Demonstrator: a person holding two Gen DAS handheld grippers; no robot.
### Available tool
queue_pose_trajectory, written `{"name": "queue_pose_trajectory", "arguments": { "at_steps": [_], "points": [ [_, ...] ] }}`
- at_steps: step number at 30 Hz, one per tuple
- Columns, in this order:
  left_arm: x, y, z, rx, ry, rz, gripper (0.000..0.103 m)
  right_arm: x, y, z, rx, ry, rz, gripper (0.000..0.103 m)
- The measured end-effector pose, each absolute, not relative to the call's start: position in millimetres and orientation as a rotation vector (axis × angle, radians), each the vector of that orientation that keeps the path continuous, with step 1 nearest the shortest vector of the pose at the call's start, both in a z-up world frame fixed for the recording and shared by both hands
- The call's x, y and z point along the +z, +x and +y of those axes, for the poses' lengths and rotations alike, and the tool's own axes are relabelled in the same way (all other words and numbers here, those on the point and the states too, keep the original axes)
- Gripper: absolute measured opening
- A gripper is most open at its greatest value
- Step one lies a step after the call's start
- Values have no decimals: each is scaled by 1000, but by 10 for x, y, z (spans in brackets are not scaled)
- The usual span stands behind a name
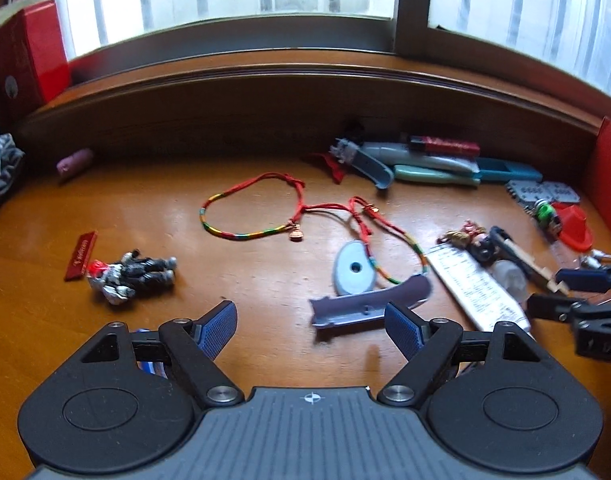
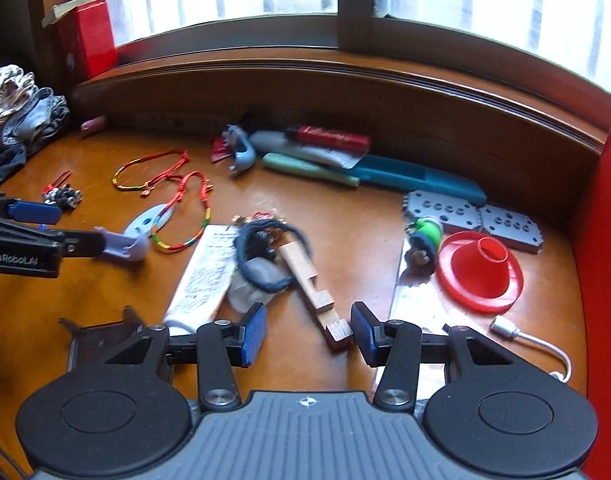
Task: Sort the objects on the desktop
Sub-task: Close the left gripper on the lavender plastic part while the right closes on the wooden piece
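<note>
Warm brown wooden desk (image 1: 105, 208) set under a bright curtained window, cluttered with small items, slightly blurred.

Near the bottom of the left view, left gripper (image 1: 311, 330) with jaws spread wide, clamping nothing. Just ahead of it, a curved lilac plastic piece (image 1: 369, 304), one end touching or overlapping the right-hand fingertip; impossible to tell which. Beside that, a pale blue oval piece (image 1: 353, 268) and two red-and-rainbow cord bracelets (image 1: 245, 208), tangled together mid-desk. Further left, a small dark toy figure (image 1: 133, 274) next to a red tag (image 1: 80, 256).

Low in the right view, right gripper (image 2: 309, 334), also open, jaws moderately apart and empty. Nearly between its fingertips, the block end of a wooden stick (image 2: 305, 276). Around it, a white printed tube (image 2: 203, 276), a dark hair tie (image 2: 265, 256), a red funnel-shaped piece (image 2: 479, 272), two grey perforated plates (image 2: 441, 210) and a white cable plug (image 2: 505, 326).

Against the back ledge, a loose row of tubes with a red lighter (image 1: 445, 146) and a teal case (image 2: 417, 182), possibly an already gathered group.

Sorting judged barely begun: no bins or trays visible, most things scattered and mixed, bracelets knotted, nothing lifted. Nearly everything left to separate and group.
</note>
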State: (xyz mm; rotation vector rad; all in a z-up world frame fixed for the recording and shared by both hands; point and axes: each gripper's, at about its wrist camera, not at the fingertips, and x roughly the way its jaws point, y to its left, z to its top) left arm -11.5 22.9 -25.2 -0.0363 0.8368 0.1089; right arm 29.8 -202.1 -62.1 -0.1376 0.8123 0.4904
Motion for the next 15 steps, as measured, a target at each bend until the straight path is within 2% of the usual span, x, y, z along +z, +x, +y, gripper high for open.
{"name": "queue_pose_trajectory", "arguments": {
  "at_steps": [15],
  "points": [
    [-407, 94, -40, 72, -111, 852, 82, -606, 364, -2047, 469, -143, 784, 50]
  ]
}}
